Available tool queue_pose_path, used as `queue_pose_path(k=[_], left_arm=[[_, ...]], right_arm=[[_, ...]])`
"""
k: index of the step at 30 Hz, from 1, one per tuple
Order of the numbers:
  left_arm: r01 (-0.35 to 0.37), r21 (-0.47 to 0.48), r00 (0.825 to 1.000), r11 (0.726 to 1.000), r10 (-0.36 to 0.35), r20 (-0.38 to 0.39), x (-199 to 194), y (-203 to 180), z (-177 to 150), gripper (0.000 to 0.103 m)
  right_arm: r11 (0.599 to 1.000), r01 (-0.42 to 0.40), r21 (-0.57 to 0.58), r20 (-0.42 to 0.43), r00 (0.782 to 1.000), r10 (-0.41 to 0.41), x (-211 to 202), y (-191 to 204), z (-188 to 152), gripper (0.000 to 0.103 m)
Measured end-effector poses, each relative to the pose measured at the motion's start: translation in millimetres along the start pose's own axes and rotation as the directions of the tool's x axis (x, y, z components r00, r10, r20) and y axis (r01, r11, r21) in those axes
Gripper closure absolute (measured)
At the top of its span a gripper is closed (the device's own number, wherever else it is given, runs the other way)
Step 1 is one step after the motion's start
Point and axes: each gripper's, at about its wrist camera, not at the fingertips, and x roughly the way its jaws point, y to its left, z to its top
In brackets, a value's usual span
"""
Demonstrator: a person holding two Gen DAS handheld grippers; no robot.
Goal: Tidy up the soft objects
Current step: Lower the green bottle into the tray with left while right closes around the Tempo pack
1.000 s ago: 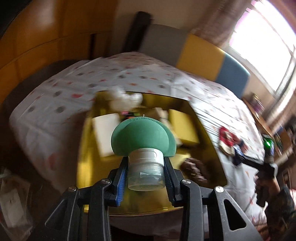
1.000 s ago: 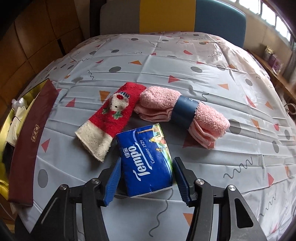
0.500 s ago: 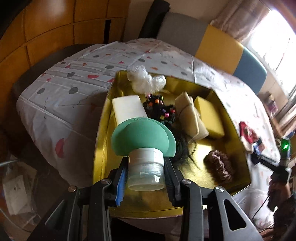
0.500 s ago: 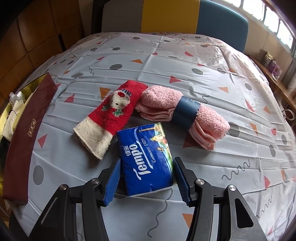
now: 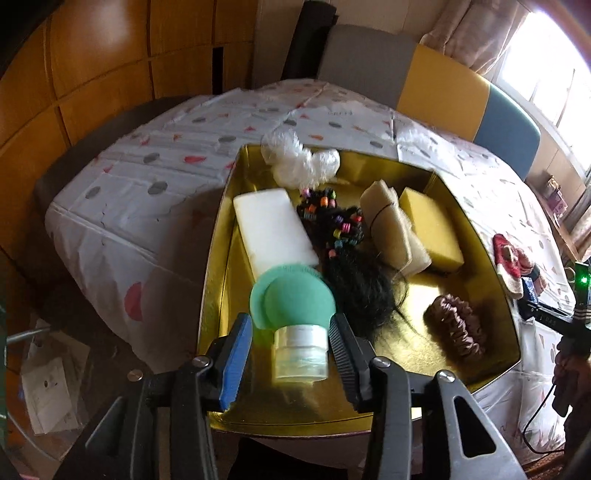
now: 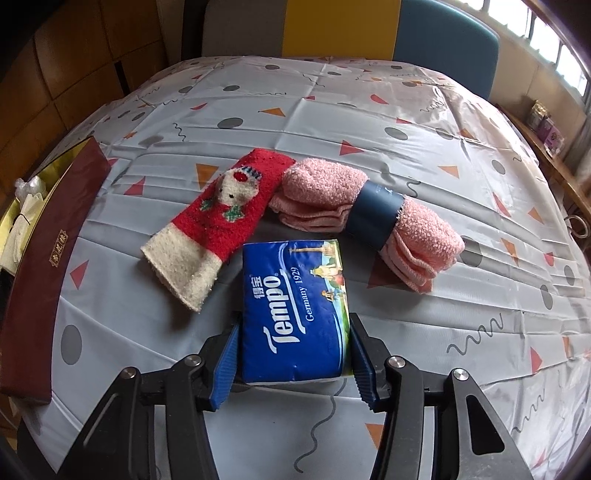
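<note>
Left claw [image 5: 291,354] gapes around the squishy green bottle [image 5: 295,325] (grab its stiff cap), right claw [image 6: 291,354] lightly brackets the soft tissue pack [image 6: 295,314].

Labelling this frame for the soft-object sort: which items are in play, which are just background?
In play:
- green silicone bottle, between the open left jaws
- Tempo tissue pack, in the right jaws
- red sock
- pink socks
- gold tray

Background:
- chairs
- maroon lid

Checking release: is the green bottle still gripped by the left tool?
No: the left tool is open, gaps both sides of the green bottle over the gold tray.
</note>
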Motion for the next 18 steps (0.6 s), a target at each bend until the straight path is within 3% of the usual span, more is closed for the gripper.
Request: queue_pose_path(k=[7,16,17,18], left_arm=[[0.007,0.025,0.997,1.000,-0.009,0.075,-26.6,-13.8,7.2,0.059],[-0.005,0.077,0.995,0.997,-0.002,0.096,-35.5,-31.7,2.1,0.059],[-0.007,0.084,0.995,0.996,-0.001,0.099,-36.2,-33.6,1.8,0.059],[-0.008,0.089,0.995,0.996,-0.001,0.102,-37.1,-35.3,1.8,0.059]], right_arm=[[1.000,0.004,0.005,0.009,1.000,-0.004,-0.5,0.2,1.1,0.048],[1.000,0.015,-0.011,0.080,0.997,-0.014,-8.7,5.6,5.1,0.043],[1.000,0.019,-0.013,0.087,0.996,-0.018,-9.5,5.6,5.4,0.044],[1.000,0.023,-0.017,0.086,0.996,-0.021,-9.5,6.0,6.1,0.050]])
